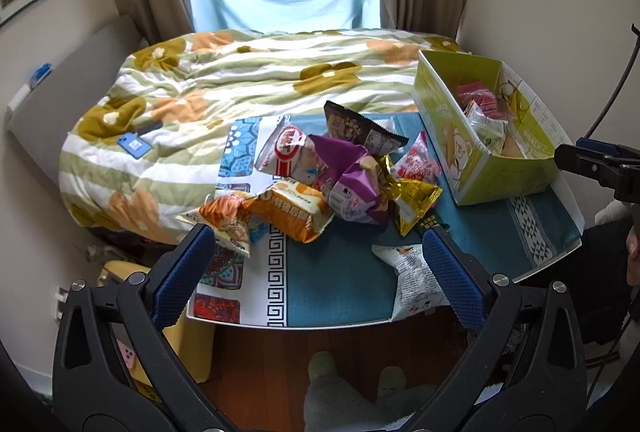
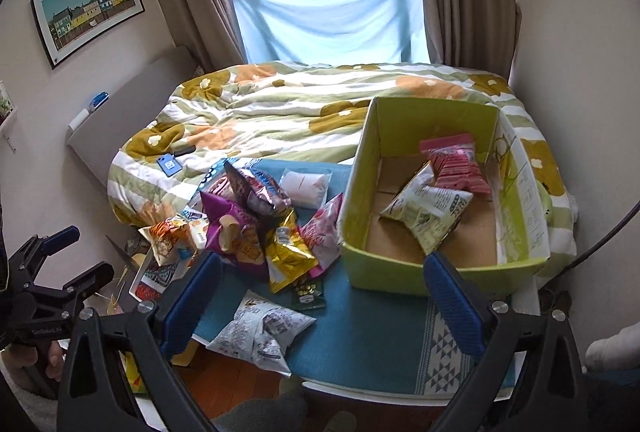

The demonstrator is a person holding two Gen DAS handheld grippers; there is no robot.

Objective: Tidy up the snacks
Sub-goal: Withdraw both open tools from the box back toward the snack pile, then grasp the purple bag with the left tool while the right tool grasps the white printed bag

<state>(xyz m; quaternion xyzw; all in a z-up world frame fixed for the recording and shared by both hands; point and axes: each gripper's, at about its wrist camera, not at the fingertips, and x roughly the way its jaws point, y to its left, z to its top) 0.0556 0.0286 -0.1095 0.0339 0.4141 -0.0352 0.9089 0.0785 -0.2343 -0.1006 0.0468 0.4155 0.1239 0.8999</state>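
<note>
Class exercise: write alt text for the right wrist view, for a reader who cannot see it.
Open blue-padded right tongs hover over a blue-clothed table with a loose pile of snack bags beside a green cardboard box already holding a few packets. Behind are a flowered quilt and a curtained window.

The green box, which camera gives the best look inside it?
The right wrist view: it looks down into the green box, showing its cardboard floor, a pale green packet and pink packets. The left wrist view sees the box from the side, at the right, so its front wall hides most contents.
</note>
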